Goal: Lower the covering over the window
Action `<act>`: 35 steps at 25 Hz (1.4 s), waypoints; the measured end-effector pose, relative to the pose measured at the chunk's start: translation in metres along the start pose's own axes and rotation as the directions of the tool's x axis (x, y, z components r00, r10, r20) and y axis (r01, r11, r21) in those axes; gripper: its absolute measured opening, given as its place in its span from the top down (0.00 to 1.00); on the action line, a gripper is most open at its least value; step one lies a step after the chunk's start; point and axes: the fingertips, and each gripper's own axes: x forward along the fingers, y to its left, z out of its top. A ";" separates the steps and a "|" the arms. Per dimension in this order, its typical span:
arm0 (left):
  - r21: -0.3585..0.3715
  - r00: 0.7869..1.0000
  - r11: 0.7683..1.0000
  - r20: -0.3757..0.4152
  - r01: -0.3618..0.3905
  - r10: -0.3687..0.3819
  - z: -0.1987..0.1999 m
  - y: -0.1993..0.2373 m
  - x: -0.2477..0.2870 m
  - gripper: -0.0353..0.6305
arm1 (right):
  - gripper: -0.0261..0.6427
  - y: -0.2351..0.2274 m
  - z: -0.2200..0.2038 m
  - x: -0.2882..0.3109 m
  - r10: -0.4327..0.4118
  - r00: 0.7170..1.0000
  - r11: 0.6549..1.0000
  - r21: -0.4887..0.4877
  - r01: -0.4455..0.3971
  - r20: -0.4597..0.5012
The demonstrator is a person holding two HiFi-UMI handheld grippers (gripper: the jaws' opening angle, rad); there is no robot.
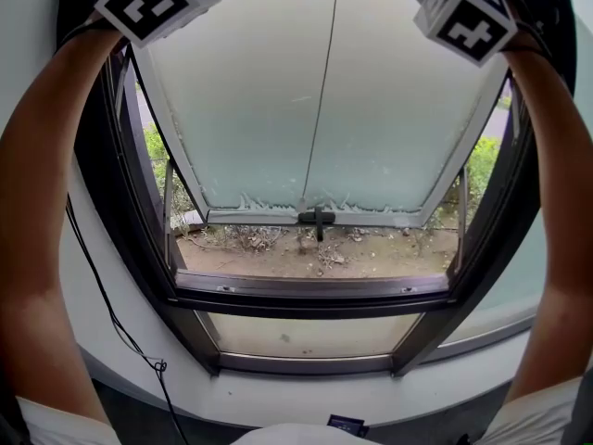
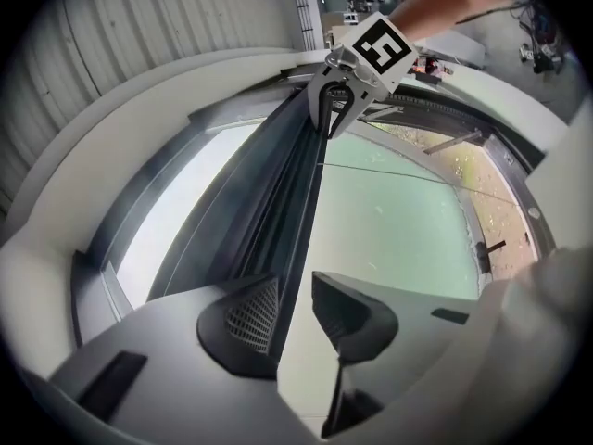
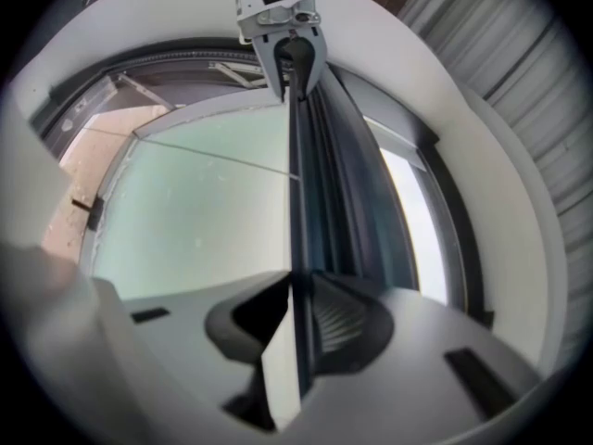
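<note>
Dark blind (image 2: 275, 202) sits bunched at the top of the window (image 1: 269, 109), not yet lowered. Right gripper (image 3: 298, 318) pinches its bottom edge; left gripper (image 2: 295, 315) straddles it with jaws apart, not gripping.

The way down under the folded blind (image 2: 278, 202) is clear, hemmed by the dark window frame (image 1: 111, 202) and the frosted pane (image 1: 269, 109).

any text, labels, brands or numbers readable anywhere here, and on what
No readable words or numbers anywhere.
left marker cube: black-and-white squares only, no letters.
right marker cube: the same.
small dark item at the head view's bottom edge: any print too small to read.
</note>
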 end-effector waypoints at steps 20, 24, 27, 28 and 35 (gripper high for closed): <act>-0.057 0.990 0.989 0.041 0.137 -0.134 -0.005 -0.070 -0.029 0.90 | 0.86 0.080 0.002 -0.033 0.150 0.987 0.989 0.009 -0.151 0.055; -0.083 0.990 0.987 0.045 0.139 -0.136 -0.007 -0.084 -0.035 0.91 | 0.86 0.096 0.002 -0.039 0.163 0.985 0.986 0.015 -0.165 0.059; -0.017 0.889 0.889 0.016 0.457 -0.457 -0.007 -0.175 -0.045 0.92 | 0.86 0.100 0.002 -0.041 0.147 0.987 0.988 0.027 -0.149 0.066; 0.088 0.817 0.813 -0.033 0.576 -0.575 -0.012 -0.233 -0.052 0.92 | 0.86 0.100 0.002 -0.041 0.141 0.988 0.989 0.034 -0.143 0.064; 0.221 0.860 0.850 0.082 0.478 -0.504 0.009 -0.312 -0.075 0.92 | 0.86 0.101 0.004 -0.041 0.156 0.986 0.986 0.042 -0.159 0.063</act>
